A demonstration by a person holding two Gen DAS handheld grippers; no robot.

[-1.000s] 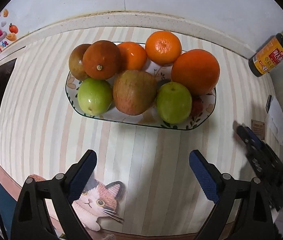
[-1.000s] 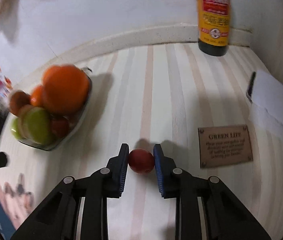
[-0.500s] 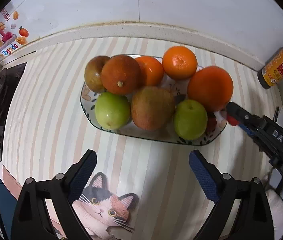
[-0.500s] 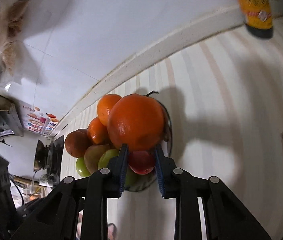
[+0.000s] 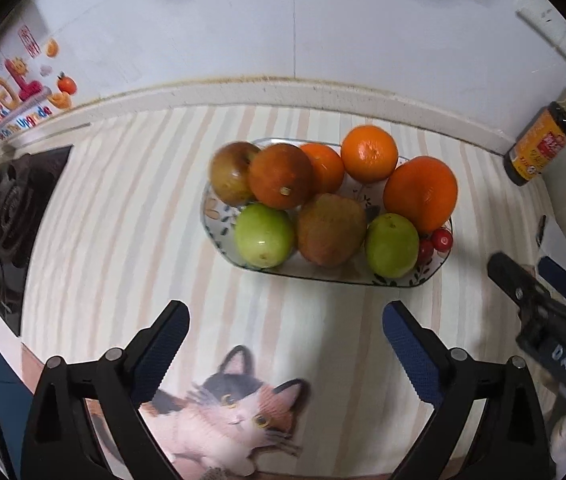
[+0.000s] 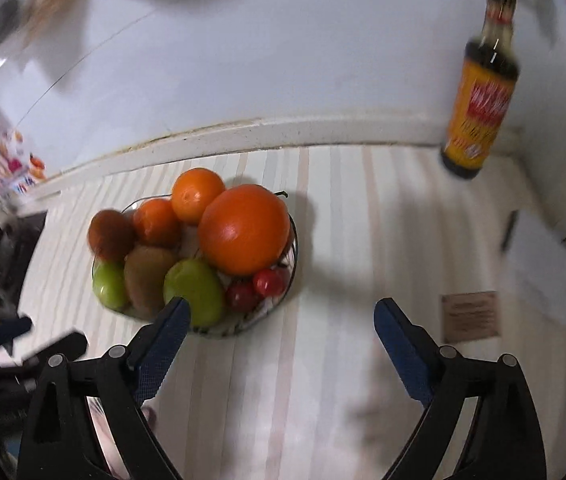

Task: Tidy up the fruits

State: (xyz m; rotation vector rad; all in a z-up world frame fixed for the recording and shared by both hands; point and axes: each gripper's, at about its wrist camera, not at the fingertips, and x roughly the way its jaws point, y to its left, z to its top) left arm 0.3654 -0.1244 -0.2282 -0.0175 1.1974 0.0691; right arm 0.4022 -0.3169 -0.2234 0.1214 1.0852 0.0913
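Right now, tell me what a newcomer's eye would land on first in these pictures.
The patterned oval ceramic plate, heaped with fruit, sits mid-counter on the striped cloth. The big glossy orange at its right end dominates, with two small red cherry tomatoes tucked below it at the rim. The open right gripper, whose jaws have just been opening, holds nothing, and a dark sauce bottle with a yellow label stands by the back wall on the right.

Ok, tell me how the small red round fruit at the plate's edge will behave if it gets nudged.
The small red round fruit looks smooth and glossy, so it would probably roll or slip easily. It sits by the shallow rim of the patterned oval plate, so a nudge might send it over. The big orange beside it may block it inward.
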